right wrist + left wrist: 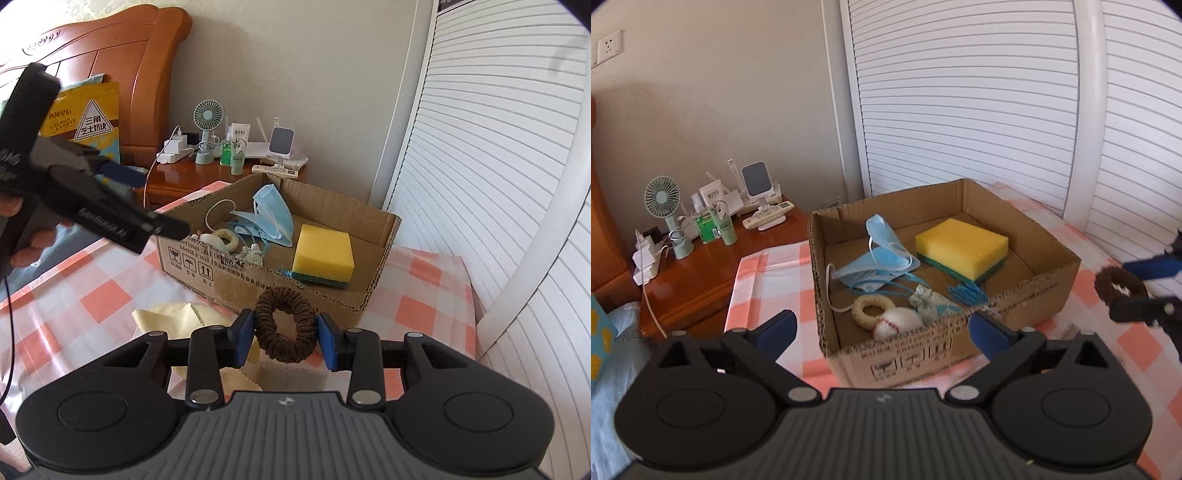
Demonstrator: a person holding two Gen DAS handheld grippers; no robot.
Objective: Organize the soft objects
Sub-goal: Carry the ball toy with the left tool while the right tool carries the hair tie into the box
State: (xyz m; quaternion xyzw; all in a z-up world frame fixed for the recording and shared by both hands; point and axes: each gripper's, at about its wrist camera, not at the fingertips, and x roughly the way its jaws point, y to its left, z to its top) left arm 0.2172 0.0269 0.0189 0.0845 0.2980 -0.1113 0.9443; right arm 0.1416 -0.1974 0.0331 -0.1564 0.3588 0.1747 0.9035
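While the right tool [285,338] clamps a fuzzy brown ring-shaped hair scrunchie [286,324] above the checked surface [424,295], the left tool [882,330] stands apart and empty before the shallow brown cardboard box [1027,295] holding a yellow-and-green sponge [962,247].

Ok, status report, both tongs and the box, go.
Left tongs open, empty, near the cardboard box. Right tongs shut on brown scrunchie, short of the box. Yellow cloth loose on the table. Path clear.
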